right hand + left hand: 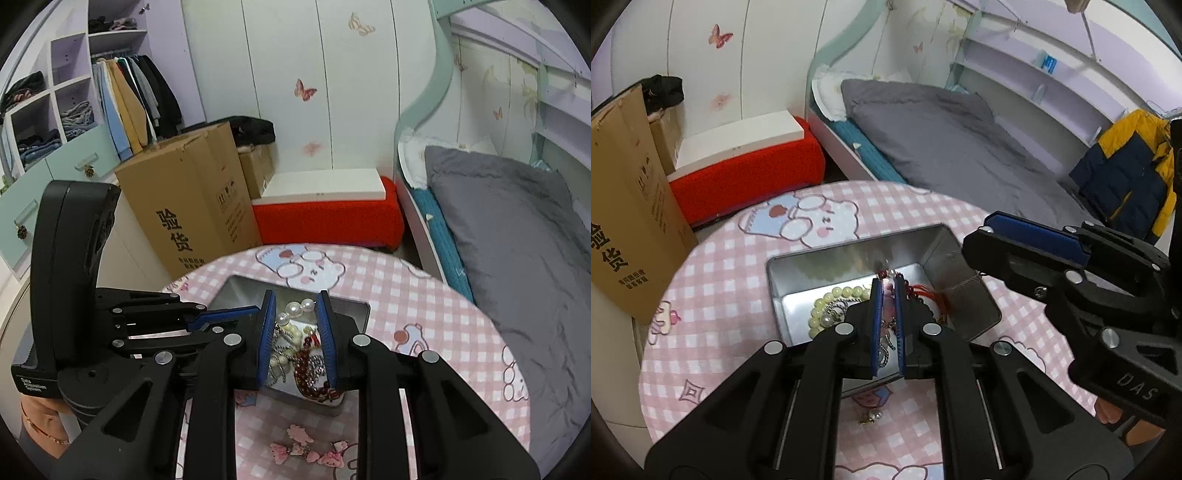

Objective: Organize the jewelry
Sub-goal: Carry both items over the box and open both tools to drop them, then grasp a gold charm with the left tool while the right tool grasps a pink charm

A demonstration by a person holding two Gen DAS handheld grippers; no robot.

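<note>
A silver metal tin (801, 273) sits on the round pink checkered table (731, 266) and holds several bead and chain pieces. My left gripper (888, 284) hangs over the tin, shut on a thin chain with a pink piece (886, 332) that dangles between its blue pads. My right gripper (295, 299) is open above the same tin (240, 291), with a pearl strand (295, 310) between its fingers, not clamped. It also shows in the left wrist view (1027, 236) at the right. Dark red beads (306, 365) lie in the tin.
Pink charm pieces (306, 452) lie on the table in front of the tin, and a pearl earring (873, 417) too. A cardboard box (192, 206), a red bench (325, 218) and a bed with grey bedding (517, 236) surround the table.
</note>
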